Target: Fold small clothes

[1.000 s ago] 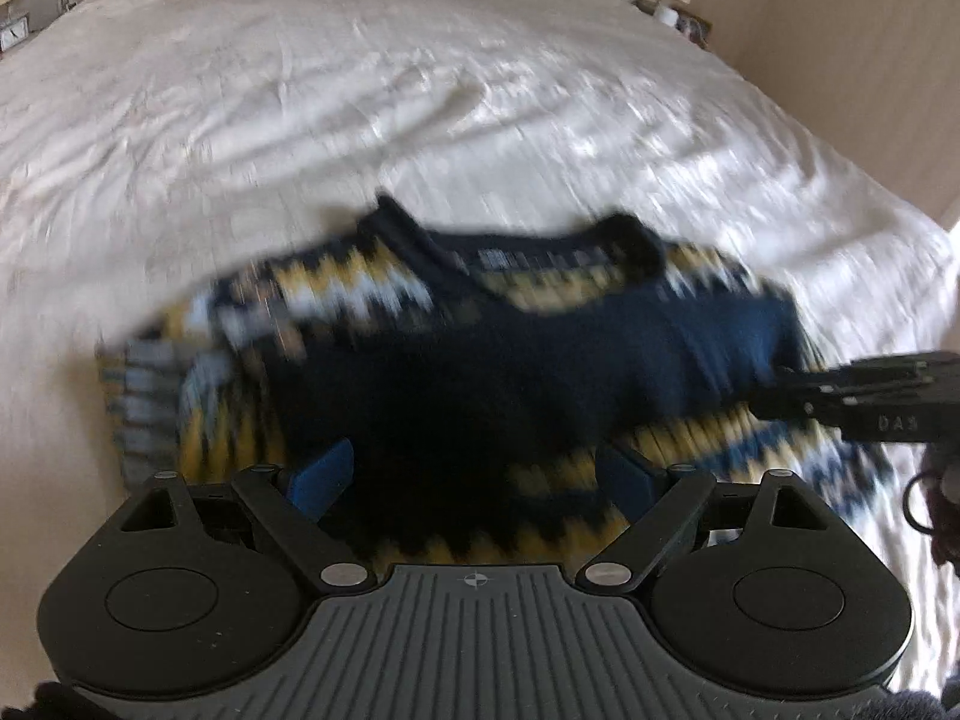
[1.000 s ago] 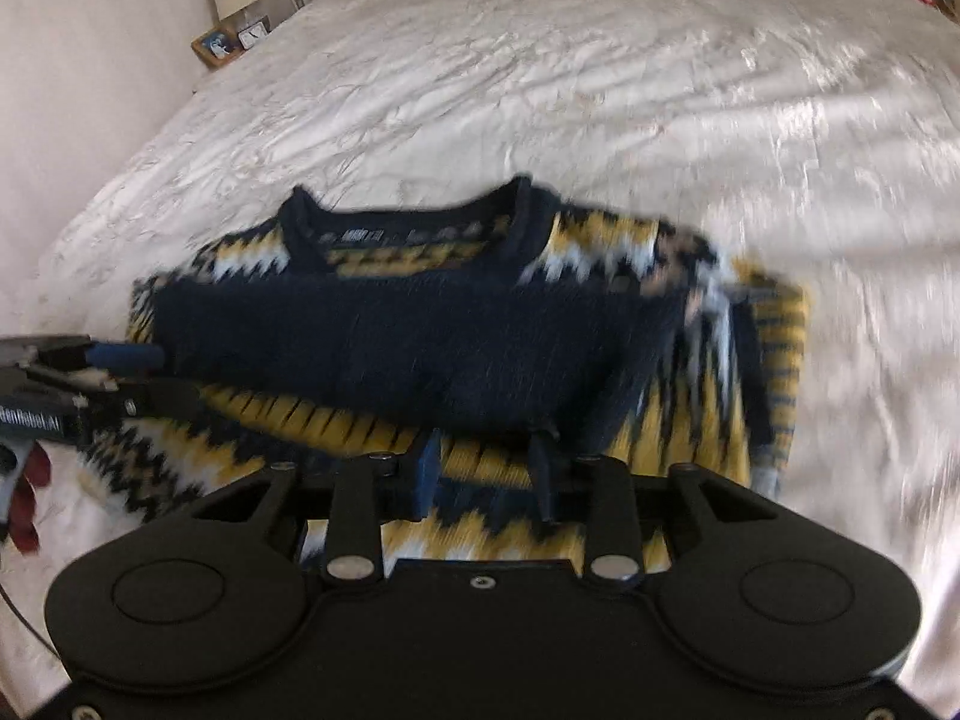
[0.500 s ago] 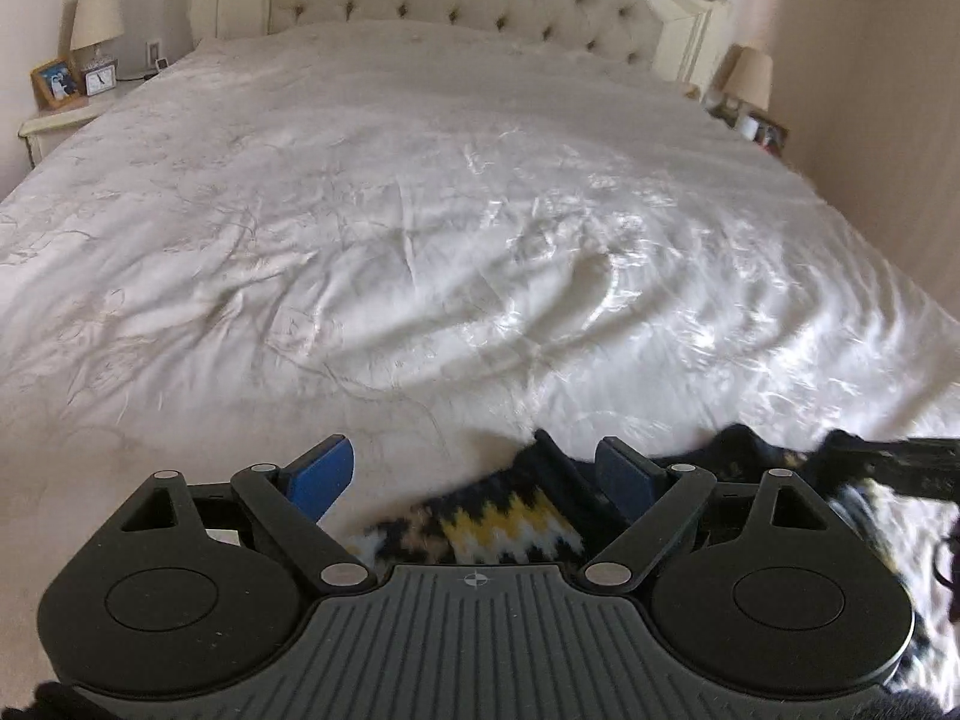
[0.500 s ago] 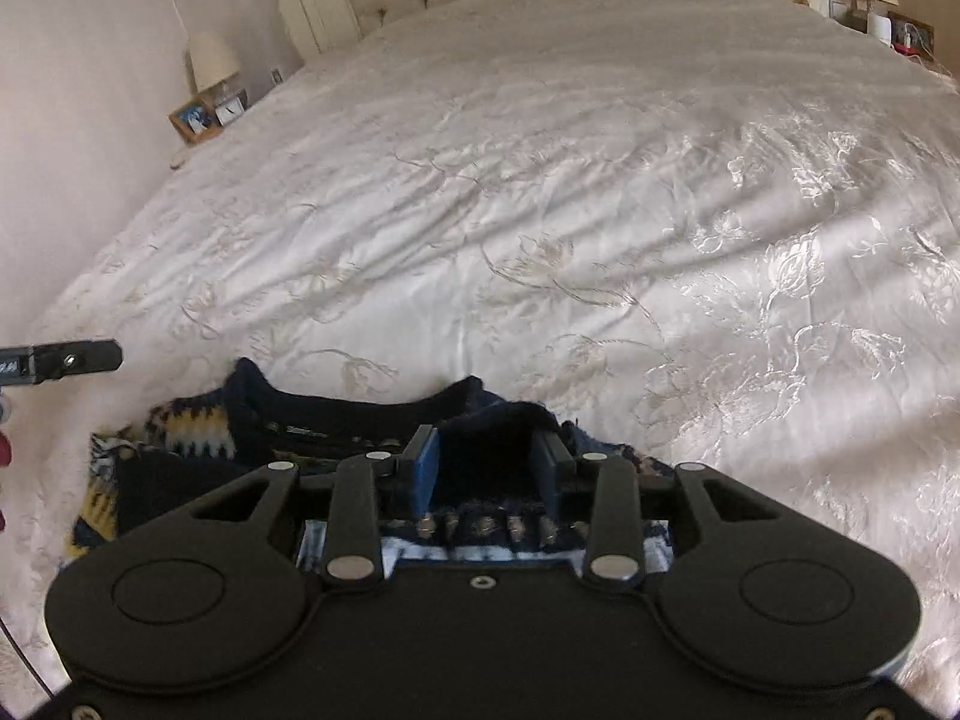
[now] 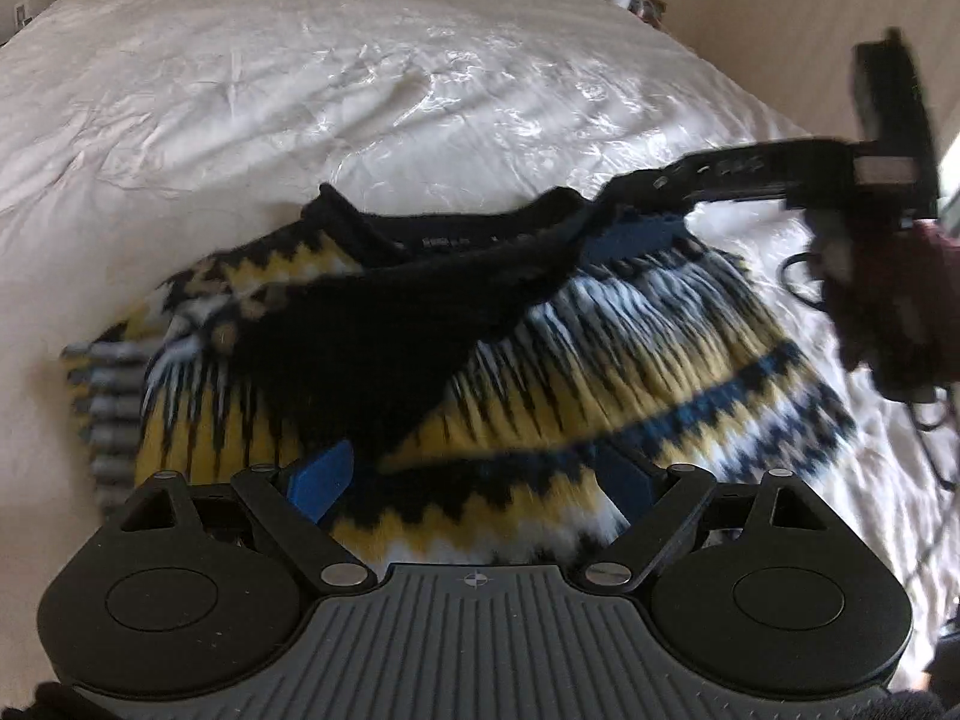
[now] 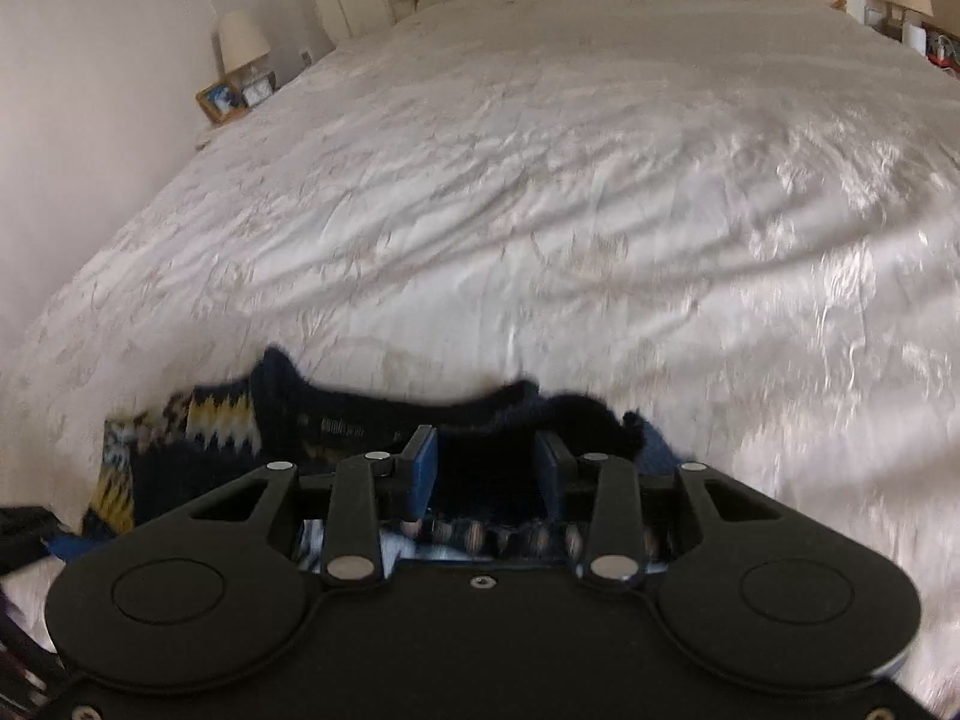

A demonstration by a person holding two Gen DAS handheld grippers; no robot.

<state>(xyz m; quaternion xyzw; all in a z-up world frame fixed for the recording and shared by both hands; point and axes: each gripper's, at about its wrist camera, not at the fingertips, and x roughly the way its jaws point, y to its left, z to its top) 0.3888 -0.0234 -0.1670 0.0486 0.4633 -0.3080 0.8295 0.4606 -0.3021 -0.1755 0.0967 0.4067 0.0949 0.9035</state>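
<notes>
Knitted navy-and-yellow sweater [image 5: 456,360] lies on the white bed [image 5: 300,90], long axis running side to side across both views, collar on the far edge and a dark flap pulled up toward that collar. Right gripper [image 6: 486,474] is at the collar end with dark knit between its narrowly set jaws, looks clamped on the flap, while the left gripper [image 5: 474,477] sits wide apart over the near hem, gripping nothing. Right is nearer the fold line, so laying the flap down likely falls to it.
</notes>
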